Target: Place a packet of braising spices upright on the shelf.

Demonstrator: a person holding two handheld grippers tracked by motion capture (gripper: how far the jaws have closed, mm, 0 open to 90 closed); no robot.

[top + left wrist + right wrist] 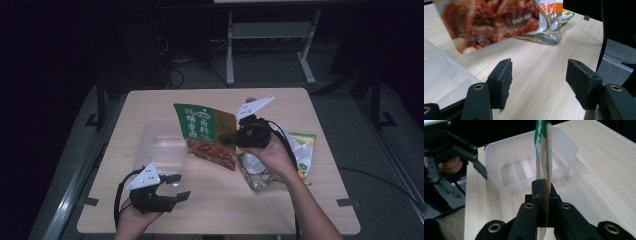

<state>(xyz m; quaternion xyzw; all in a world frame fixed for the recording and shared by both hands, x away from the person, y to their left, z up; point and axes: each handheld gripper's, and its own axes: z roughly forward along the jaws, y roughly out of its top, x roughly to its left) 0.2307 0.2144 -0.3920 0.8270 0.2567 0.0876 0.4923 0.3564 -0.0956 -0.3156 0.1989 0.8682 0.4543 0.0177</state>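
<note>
A green and red food packet point(206, 134) hangs in the air over the table, near the clear plastic box point(161, 150). My right gripper point(231, 137) is shut on the packet's right edge; in the right gripper view the packet point(543, 157) stands edge-on, pinched between the jaws point(545, 192). My left gripper point(177, 186) rests low at the table's near left, open, with nothing between its pads point(503, 82). In the left gripper view the packet's lower corner point(491, 22) floats above the wood, and the box's rim point(441, 72) lies at the left.
Two more packets lie on the table to the right: a clear one point(255, 172) and a white and green one point(302, 152). The light wooden table point(220, 210) has bare room at the front middle. A metal stand point(270, 35) stands on the floor behind.
</note>
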